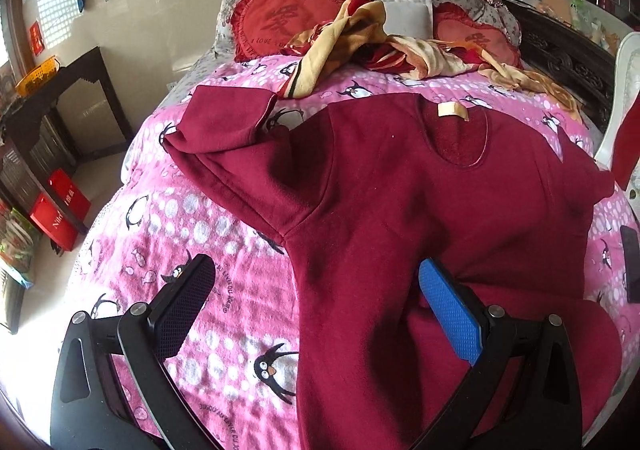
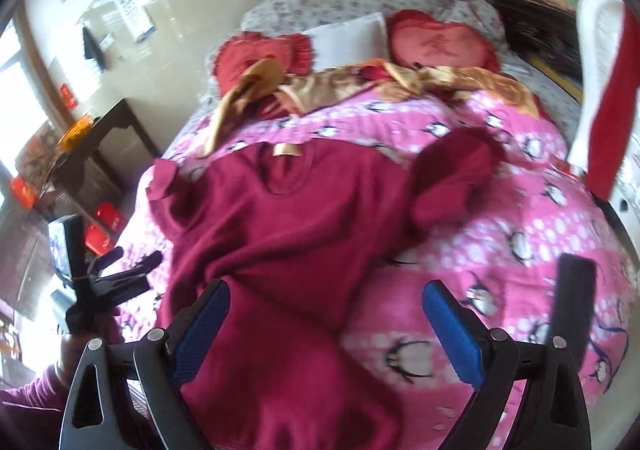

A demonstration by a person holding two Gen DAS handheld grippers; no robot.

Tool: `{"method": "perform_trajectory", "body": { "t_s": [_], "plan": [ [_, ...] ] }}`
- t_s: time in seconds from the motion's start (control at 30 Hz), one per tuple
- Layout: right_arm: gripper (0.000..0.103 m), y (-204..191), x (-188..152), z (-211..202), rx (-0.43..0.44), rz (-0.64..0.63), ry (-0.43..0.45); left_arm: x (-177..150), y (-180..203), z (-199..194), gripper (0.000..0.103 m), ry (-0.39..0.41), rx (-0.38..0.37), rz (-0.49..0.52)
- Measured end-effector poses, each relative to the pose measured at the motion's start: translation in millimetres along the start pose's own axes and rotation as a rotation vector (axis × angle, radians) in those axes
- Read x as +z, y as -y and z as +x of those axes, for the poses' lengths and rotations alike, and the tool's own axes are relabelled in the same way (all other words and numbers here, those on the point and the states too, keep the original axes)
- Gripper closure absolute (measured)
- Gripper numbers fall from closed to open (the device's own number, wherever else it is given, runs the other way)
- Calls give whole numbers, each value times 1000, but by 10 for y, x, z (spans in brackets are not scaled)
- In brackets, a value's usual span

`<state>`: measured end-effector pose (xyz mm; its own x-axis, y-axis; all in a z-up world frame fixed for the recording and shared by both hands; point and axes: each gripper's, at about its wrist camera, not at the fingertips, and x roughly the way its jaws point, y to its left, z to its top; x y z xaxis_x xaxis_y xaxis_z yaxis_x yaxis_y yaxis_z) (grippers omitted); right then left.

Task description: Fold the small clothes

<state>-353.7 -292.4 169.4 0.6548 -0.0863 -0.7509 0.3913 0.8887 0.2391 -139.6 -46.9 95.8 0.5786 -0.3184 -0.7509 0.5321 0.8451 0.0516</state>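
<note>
A dark red long-sleeved top lies spread on the pink penguin bedspread, neck with a beige label toward the pillows. Its left sleeve is bent back near the shoulder. My left gripper is open, hovering over the top's left side seam near the hem, holding nothing. In the right wrist view the same top shows with its right sleeve bunched up. My right gripper is open over the top's lower right edge. The left gripper also shows there at the left.
A yellow and red blanket lies crumpled near two red heart pillows. A dark phone-like object lies on the bedspread at right. A dark side table and red boxes stand left of the bed. A white chair stands right.
</note>
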Motion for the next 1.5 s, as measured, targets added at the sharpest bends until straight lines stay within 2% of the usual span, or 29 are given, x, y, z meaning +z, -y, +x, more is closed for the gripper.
{"method": "perform_trajectory", "body": {
  "t_s": [0.1,0.23,0.5,0.77,0.97,1.1,1.5],
  "plan": [
    [7,-311,68,89,36,-30,8,11,-35,-13,1,-1,-4,-12],
    [7,-600,199,333,34,-37,22,24,-74,-22,1,5,5,-12],
    [7,-971,327,805,-71,-80,53,73,-250,25,1,3,23,-63],
    [7,-1076,312,1043,-116,-114,45,93,-329,140,1,-9,44,-93],
    [7,-1133,299,1116,-118,-138,52,147,-369,189,1,-12,26,-124],
    [7,-1144,295,1176,-136,-142,47,183,-353,184,1,11,36,-119],
    [7,-1059,309,1312,-159,-96,32,247,-273,240,1,12,34,-93]
  ]
}}
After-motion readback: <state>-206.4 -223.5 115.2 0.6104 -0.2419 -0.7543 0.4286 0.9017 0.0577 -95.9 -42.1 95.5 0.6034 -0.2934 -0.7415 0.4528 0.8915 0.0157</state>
